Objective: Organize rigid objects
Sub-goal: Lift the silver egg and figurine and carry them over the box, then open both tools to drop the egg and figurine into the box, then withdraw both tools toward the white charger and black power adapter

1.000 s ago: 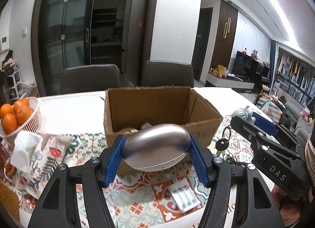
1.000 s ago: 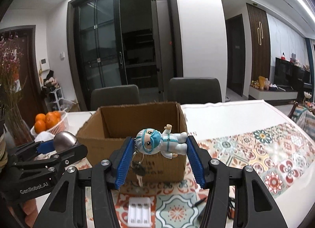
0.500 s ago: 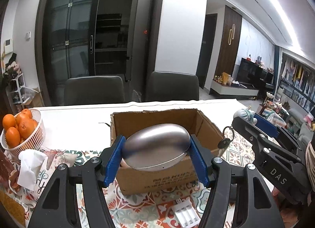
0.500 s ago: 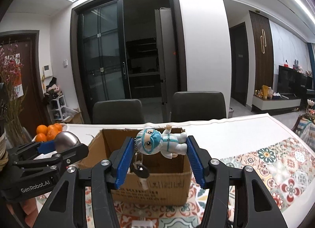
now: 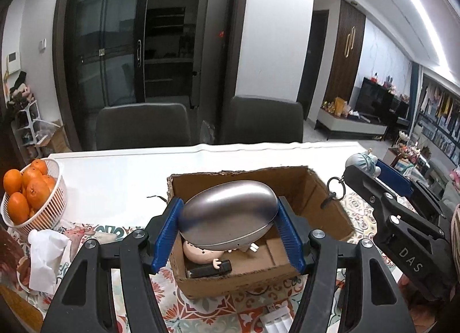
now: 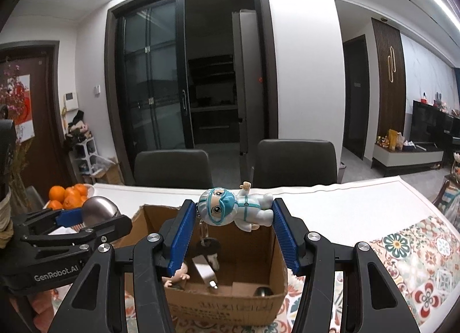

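My left gripper (image 5: 228, 231) is shut on a silver egg-shaped case (image 5: 228, 216), held above the open cardboard box (image 5: 327, 206). In the right wrist view my right gripper (image 6: 234, 233) is shut on a small doll keychain in a white suit and blue cap (image 6: 235, 209); its ring and dark key (image 6: 208, 245) dangle over the box (image 6: 224, 307). Inside the box lie a pale doll head (image 5: 201, 252), a dark flat item (image 5: 208, 268) and a white plug (image 6: 205, 271). Each gripper shows at the edge of the other's view: the right gripper (image 5: 371, 169), the left gripper (image 6: 86, 213).
A white basket of oranges (image 5: 27, 192) and a crumpled tissue (image 5: 46, 258) sit at the table's left. A white battery holder (image 5: 277, 321) lies in front of the box. Two dark chairs (image 5: 143, 126) stand behind the white table (image 5: 115, 174). A patterned cloth (image 6: 402, 252) covers the near side.
Both grippers have risen and moved forward with their objects, from in front of the box to above its opening. The box's inside has come into view.
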Demonstrator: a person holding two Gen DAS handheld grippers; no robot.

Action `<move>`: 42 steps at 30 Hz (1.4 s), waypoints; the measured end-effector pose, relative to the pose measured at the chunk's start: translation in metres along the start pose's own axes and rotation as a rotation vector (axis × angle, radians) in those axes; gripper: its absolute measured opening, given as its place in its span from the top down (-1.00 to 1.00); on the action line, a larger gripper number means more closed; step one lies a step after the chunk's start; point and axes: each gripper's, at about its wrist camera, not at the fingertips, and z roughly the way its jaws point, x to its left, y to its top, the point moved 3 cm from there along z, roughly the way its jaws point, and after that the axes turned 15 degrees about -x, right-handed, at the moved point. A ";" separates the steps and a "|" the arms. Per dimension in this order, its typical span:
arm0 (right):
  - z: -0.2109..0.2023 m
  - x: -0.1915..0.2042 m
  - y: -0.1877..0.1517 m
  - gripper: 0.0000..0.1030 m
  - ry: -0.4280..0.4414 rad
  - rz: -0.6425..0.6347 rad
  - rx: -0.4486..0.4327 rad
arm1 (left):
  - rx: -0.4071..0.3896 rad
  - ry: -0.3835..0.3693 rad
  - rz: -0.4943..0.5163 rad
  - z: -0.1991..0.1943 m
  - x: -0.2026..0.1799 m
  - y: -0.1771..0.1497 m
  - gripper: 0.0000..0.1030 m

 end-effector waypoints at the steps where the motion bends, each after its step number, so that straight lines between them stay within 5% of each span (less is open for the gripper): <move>1: 0.004 0.000 -0.001 -0.07 0.007 0.007 0.015 | 0.009 -0.001 -0.002 0.003 0.000 0.001 -0.24; 10: 0.038 -0.012 -0.030 -0.07 0.018 0.056 0.186 | 0.152 0.003 0.005 0.038 -0.005 -0.013 -0.24; 17: 0.048 -0.020 -0.049 -0.07 0.013 0.073 0.272 | 0.191 0.019 0.021 0.049 -0.008 -0.025 -0.25; 21: 0.052 -0.025 -0.054 -0.26 0.003 0.097 0.311 | 0.190 0.045 0.038 0.047 -0.009 -0.026 -0.61; 42: -0.022 -0.041 -0.028 -0.47 -0.119 0.054 0.162 | 0.081 0.097 0.038 -0.024 -0.030 -0.032 -0.69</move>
